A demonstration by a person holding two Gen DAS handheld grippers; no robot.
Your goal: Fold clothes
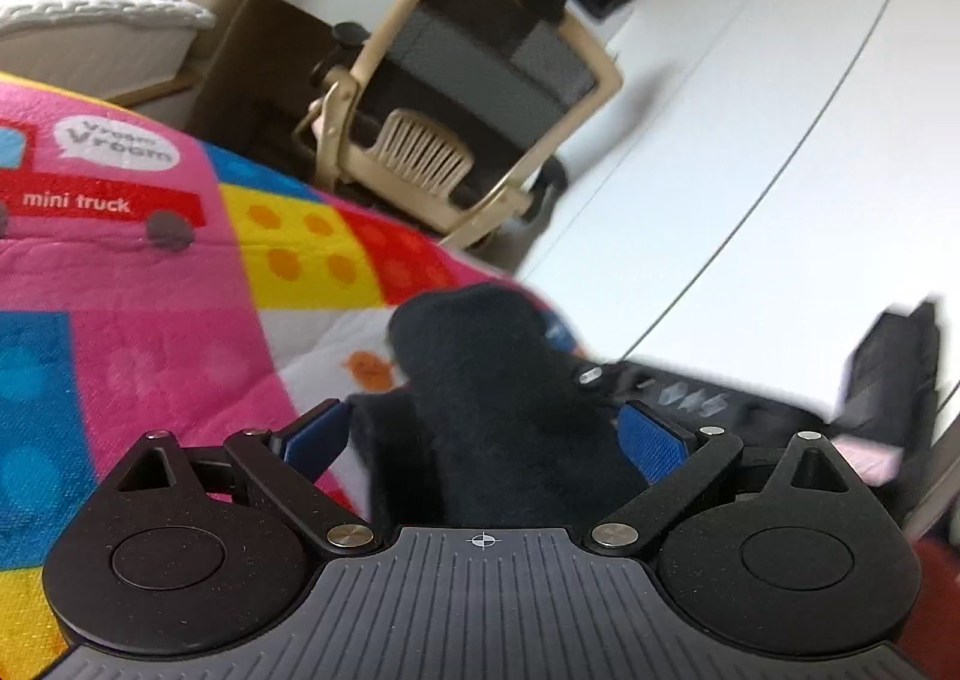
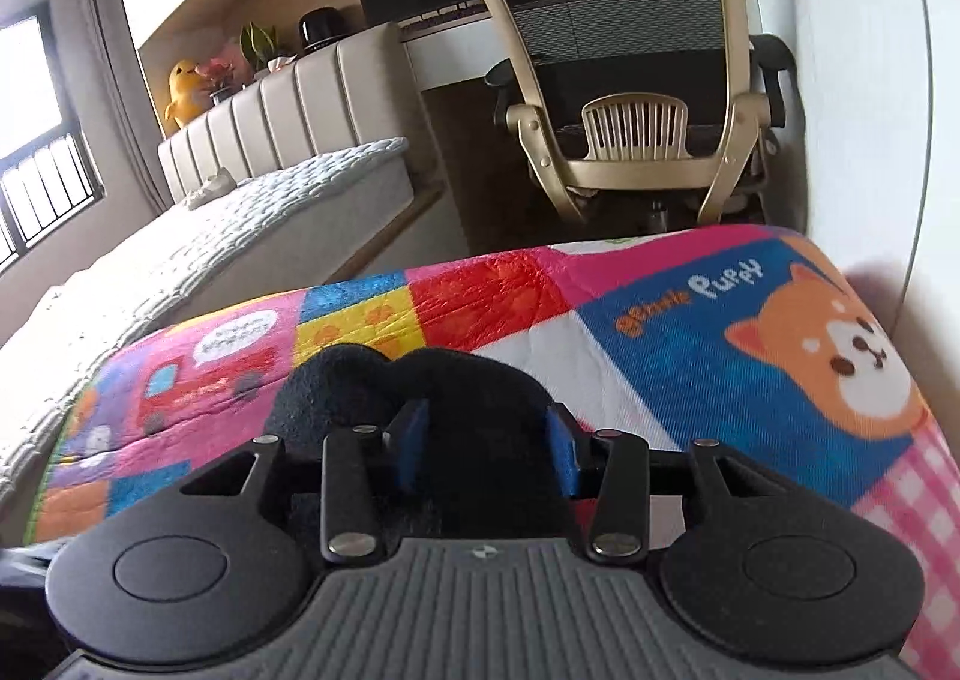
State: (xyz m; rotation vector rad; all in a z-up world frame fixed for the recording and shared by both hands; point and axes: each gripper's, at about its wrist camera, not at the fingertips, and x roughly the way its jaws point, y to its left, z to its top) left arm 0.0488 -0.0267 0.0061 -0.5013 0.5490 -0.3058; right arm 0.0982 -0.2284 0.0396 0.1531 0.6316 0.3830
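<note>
A black fleecy garment (image 1: 474,356) lies bunched on a bright cartoon blanket (image 1: 150,290). In the left wrist view it rises between the widely spread blue pads of my left gripper (image 1: 480,440), which stands open around it. The blurred black body of my right gripper (image 1: 678,395) reaches in from the right at the garment's edge. In the right wrist view my right gripper (image 2: 489,440) has its blue pads pressed on a thick fold of the black garment (image 2: 360,374), which bulges above and to the left of the fingers. The blanket (image 2: 660,332) spreads beyond it.
A beige-framed mesh office chair (image 2: 624,80) stands just past the blanket's far edge, also seen tilted as the chair (image 1: 480,80). A bed with a white quilted cover (image 2: 240,212) and padded headboard lies to the left. A white wall (image 1: 780,80) runs along the right.
</note>
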